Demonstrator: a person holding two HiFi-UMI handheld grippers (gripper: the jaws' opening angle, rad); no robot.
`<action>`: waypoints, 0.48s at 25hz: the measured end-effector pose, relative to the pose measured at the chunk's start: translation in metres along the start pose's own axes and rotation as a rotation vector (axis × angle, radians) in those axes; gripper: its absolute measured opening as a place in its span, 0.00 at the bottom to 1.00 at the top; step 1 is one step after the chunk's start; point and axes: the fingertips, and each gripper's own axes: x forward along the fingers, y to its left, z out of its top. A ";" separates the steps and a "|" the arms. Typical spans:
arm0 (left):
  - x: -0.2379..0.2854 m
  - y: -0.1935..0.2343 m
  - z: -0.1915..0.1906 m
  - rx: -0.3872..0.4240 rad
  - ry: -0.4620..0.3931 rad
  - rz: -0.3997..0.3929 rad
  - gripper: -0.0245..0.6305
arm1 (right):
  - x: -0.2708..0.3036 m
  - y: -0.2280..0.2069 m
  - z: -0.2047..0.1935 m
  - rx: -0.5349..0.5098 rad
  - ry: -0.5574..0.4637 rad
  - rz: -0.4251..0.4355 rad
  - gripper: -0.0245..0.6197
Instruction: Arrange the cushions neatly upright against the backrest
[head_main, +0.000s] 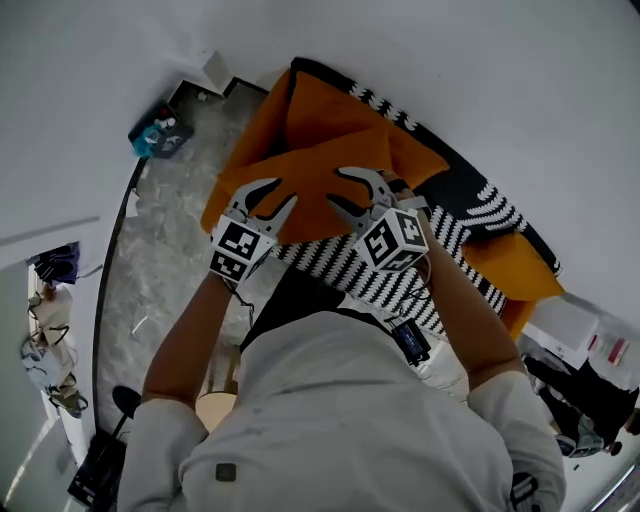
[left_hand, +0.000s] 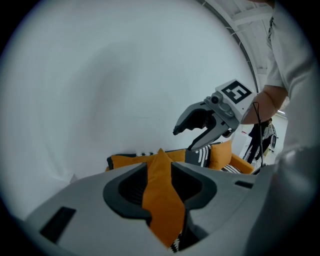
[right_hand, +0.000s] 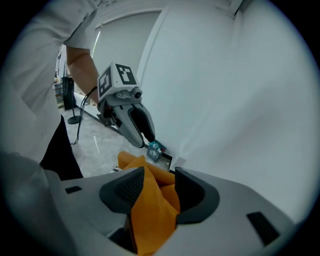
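Black sofa with white-striped trim (head_main: 470, 190) along the wall; the big orange fabric cushion (head_main: 320, 140) sits at its left end, backrest just beyond — left gripper (head_main: 281, 192) and right gripper (head_main: 335, 186) both spread, near edge loose between jaws.

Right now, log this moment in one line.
left gripper: open, astride orange cushion | right gripper: open, astride same cushion | below: striped surface

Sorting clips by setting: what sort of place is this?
Likely a living room, perhaps staged: an orange sofa with cushions, set against a white wall, on a marbled floor.
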 end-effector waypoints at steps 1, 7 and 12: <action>0.006 0.007 -0.007 0.007 0.022 -0.011 0.28 | 0.011 -0.001 -0.005 -0.011 0.024 0.025 0.37; 0.050 0.048 -0.066 0.077 0.190 -0.098 0.41 | 0.072 -0.012 -0.046 -0.104 0.184 0.159 0.42; 0.085 0.072 -0.114 0.084 0.306 -0.163 0.47 | 0.117 -0.010 -0.092 -0.142 0.321 0.286 0.45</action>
